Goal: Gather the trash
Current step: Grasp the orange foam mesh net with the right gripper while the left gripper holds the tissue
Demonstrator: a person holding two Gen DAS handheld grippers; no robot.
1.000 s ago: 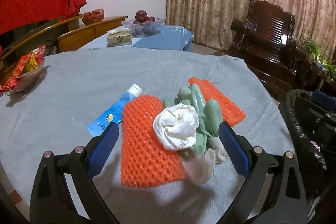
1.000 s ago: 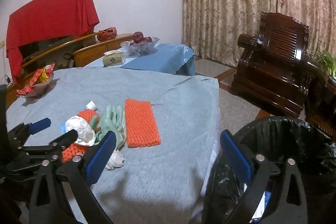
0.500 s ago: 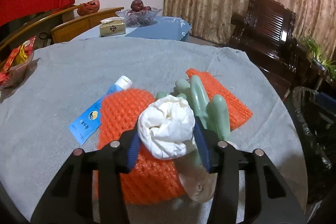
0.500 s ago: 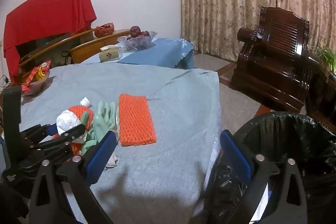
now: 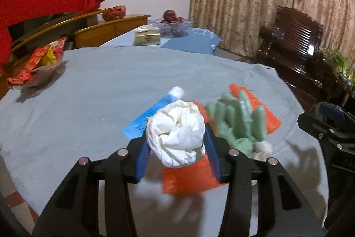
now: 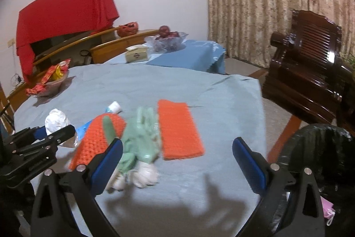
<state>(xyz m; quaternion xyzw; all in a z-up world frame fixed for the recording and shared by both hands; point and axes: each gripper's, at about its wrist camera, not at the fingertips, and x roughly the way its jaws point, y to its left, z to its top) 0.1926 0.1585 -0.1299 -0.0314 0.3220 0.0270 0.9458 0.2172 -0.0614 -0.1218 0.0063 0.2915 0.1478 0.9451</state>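
My left gripper (image 5: 176,143) is shut on a crumpled white paper ball (image 5: 176,139) and holds it above the grey table; the ball also shows in the right wrist view (image 6: 56,120). Below lie an orange foam net (image 6: 97,143), green rubber gloves (image 6: 142,137), a second orange net (image 6: 178,130) and a blue tube with a white cap (image 6: 111,108). My right gripper (image 6: 177,161) is open and empty over the table's near edge, close to the gloves. A bin with a black bag (image 6: 321,154) stands at the right.
A snack bowl (image 6: 47,83) sits at the table's far left. Behind are a blue-clothed table with a tissue box (image 6: 136,54) and a fruit bowl (image 6: 166,37). A dark wooden armchair (image 6: 310,63) stands to the right, before curtains.
My left gripper closed on the paper ball and lifted it off the orange net, moving left. My right gripper moved left over the table, still open.
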